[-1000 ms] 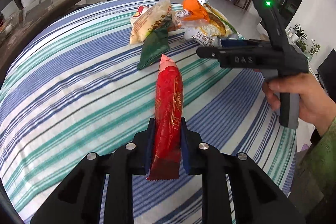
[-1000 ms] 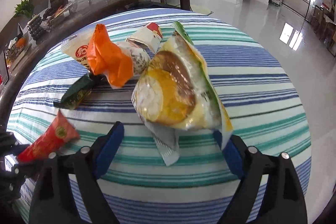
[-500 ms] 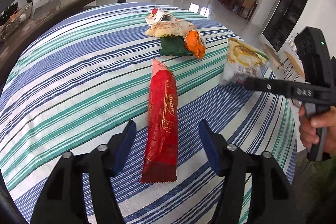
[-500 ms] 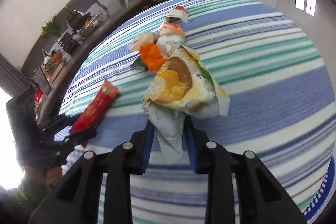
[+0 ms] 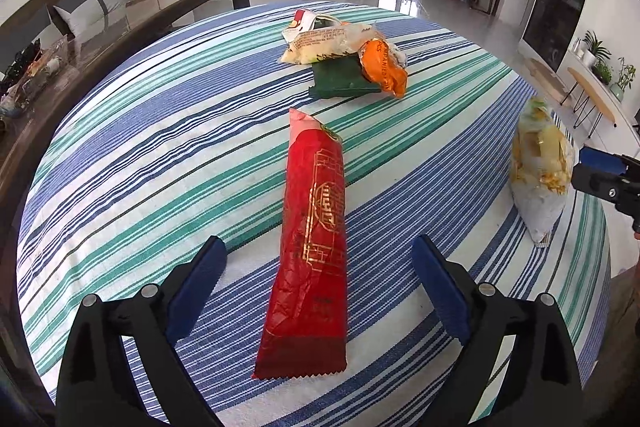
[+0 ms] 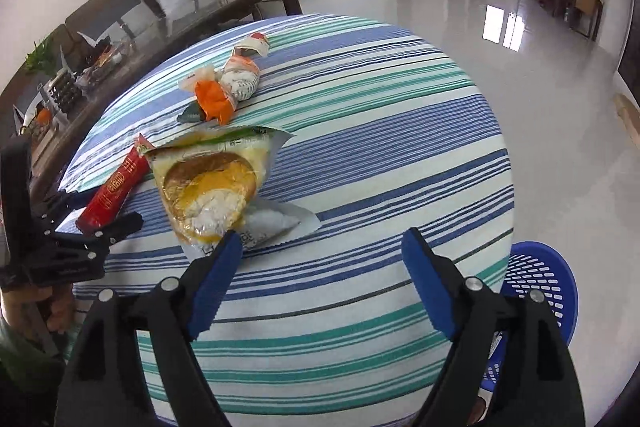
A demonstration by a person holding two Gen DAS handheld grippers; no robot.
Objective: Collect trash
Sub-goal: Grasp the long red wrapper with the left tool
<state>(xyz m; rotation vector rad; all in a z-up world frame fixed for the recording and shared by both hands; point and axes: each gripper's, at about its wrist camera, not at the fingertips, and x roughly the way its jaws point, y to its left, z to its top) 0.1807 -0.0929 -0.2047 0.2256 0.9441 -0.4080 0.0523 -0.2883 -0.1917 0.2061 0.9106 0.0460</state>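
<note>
A long red wrapper [image 5: 312,235] lies flat on the striped tablecloth, between the open fingers of my left gripper [image 5: 320,287]; it also shows in the right wrist view [image 6: 116,187]. A yellow bun wrapper [image 6: 212,195] is at my right gripper's left fingertip, seemingly in mid-air near the table edge [image 5: 538,171]. My right gripper [image 6: 320,267] is open and empty. A pile of orange [image 5: 382,67], green [image 5: 344,79] and white wrappers [image 5: 320,43] lies farther back on the table.
A blue perforated basket [image 6: 536,291] stands on the floor below the table's right edge. A wooden bench with cushions [image 5: 100,3] runs along the table's far left side. Tiled floor lies beyond the table.
My left gripper opened further over the red wrapper. My right gripper opened and let go of the bun wrapper, which now hangs by the table edge.
</note>
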